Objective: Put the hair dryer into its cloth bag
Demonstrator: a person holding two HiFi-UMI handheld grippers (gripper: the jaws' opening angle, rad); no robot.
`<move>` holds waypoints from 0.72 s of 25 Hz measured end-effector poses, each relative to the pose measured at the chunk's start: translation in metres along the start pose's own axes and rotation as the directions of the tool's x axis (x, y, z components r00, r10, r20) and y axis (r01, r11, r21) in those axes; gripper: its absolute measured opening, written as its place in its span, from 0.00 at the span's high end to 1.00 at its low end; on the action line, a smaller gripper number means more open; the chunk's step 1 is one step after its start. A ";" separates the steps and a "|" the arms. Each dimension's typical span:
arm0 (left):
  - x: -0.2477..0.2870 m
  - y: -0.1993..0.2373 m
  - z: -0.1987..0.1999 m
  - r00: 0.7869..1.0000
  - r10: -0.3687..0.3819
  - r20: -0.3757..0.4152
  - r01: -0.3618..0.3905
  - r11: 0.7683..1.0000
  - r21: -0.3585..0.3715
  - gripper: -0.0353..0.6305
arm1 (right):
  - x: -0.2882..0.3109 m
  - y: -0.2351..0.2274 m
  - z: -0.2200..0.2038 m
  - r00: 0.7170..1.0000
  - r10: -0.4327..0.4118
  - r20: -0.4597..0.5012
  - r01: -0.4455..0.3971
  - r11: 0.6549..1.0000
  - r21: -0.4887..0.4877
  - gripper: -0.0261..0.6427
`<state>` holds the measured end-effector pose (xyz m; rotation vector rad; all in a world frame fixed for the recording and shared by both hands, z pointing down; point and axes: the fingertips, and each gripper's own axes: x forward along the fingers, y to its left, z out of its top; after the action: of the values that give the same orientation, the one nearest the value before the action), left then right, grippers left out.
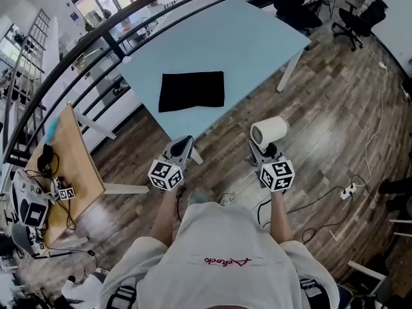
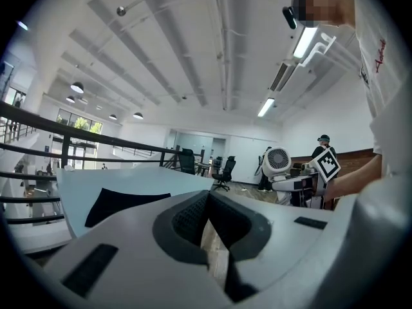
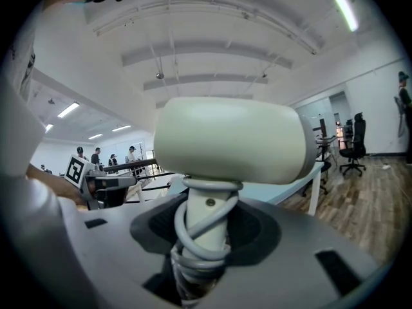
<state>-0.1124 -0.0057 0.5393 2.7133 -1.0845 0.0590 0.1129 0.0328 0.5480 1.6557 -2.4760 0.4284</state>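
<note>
Black cloth, the bag (image 1: pixel 192 91), lies flat on the pale blue counter (image 1: pixel 257 37) toward its near corner, and in the head view nothing touches it. The person stands on the wooden floor (image 1: pixel 335 108) just short of that corner. The left gripper (image 1: pixel 183 141) points at the corner. The right gripper (image 1: pixel 259 149), off to the side over the floor, holds the white hair dryer (image 1: pixel 269 132) upright, well apart from the bag. In the left gripper view the jaws of the left gripper (image 2: pixel 207 221) are pressed together with nothing between them. The bag (image 2: pixel 122 203) shows ahead on the counter (image 2: pixel 96 179), and the hair dryer (image 2: pixel 278 160) stands off to one side. In the right gripper view the jaws of the right gripper (image 3: pixel 206 237) stand partly apart and clamp the handle of the hair dryer (image 3: pixel 228 140), with its grey cord wound round the handle. The edge of the counter (image 3: pixel 290 185) runs behind. The step in hand looks like bringing the dryer to the bag, and nothing is in the bag yet. Next, the left jaws would likely need to part and pinch one layer at the bag's mouth to lift it open. Which edge is the mouth cannot be told from here. The right gripper would then guide the dryer in, probably head first.
</note>
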 end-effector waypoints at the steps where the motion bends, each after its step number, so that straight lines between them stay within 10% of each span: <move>1: 0.001 0.000 0.000 1.000 0.002 0.000 -0.002 1.000 0.000 0.94 | 0.001 -0.001 0.000 1.000 0.004 -0.002 -0.004 1.000 -0.002 0.69; 18: 0.024 0.027 0.009 1.000 0.011 0.009 -0.011 1.000 0.008 0.94 | 0.034 -0.002 0.000 0.999 0.023 -0.022 -0.023 1.000 -0.010 0.69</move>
<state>-0.1142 -0.0431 0.5386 2.7171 -1.1046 0.0536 0.1012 0.0024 0.5570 1.6113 -2.4796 0.4330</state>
